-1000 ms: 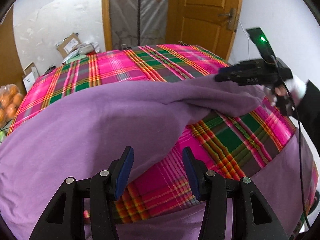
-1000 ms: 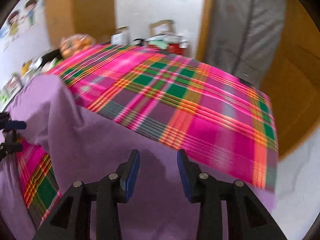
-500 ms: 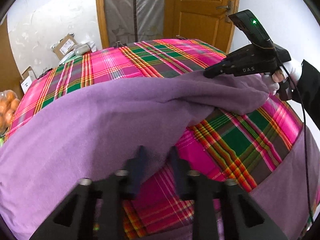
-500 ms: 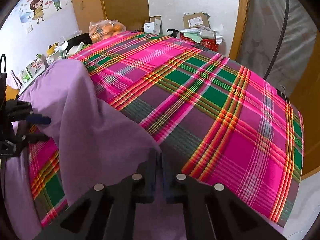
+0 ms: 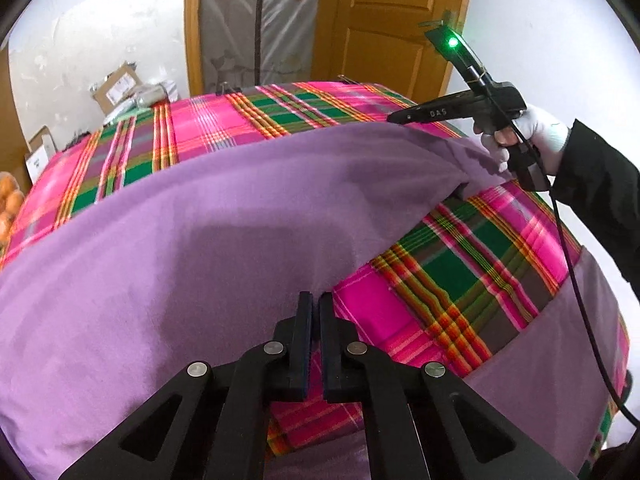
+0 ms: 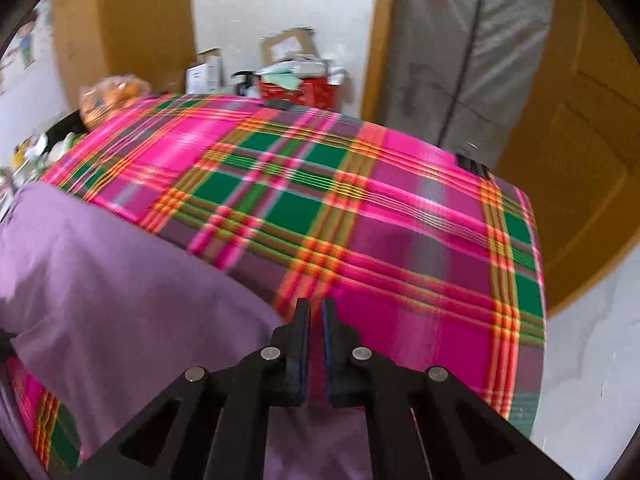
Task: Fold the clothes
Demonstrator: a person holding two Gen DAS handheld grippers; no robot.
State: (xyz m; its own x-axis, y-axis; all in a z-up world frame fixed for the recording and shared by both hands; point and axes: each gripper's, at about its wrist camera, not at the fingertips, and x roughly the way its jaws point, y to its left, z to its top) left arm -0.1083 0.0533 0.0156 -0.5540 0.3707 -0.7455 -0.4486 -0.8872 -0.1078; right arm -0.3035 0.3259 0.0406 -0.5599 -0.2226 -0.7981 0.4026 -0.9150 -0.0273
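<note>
**Both grippers pinched on a lifted purple garment**

In the left wrist view, the left gripper (image 5: 314,300) sits at the bottom centre of the frame with its jaws drawn together on an edge of the purple garment (image 5: 208,240), only a thin slit between the pads. The cloth spreads up and across the left and middle of the frame, raised off the plaid bedcover (image 5: 452,276), which shows bare beneath it at lower right. A second strip of purple cloth runs along the right and bottom edge.

At the upper right of that view the right gripper (image 5: 394,119) meets the far edge of the garment (a green light glows on its top), held by a white-gloved hand (image 5: 532,136) in a dark sleeve (image 5: 600,188).

In the right wrist view, which is motion-blurred, the right gripper (image 6: 316,312) is at bottom centre, jaws nearly together with purple cloth (image 6: 112,280) between and below the pads. The garment fills the lower left; the bedcover (image 6: 360,220) fills the middle and right.

Beyond the bed, cardboard boxes (image 5: 118,88) sit against the wall at upper left, and a wooden door (image 5: 392,28) stands at upper centre.
</note>
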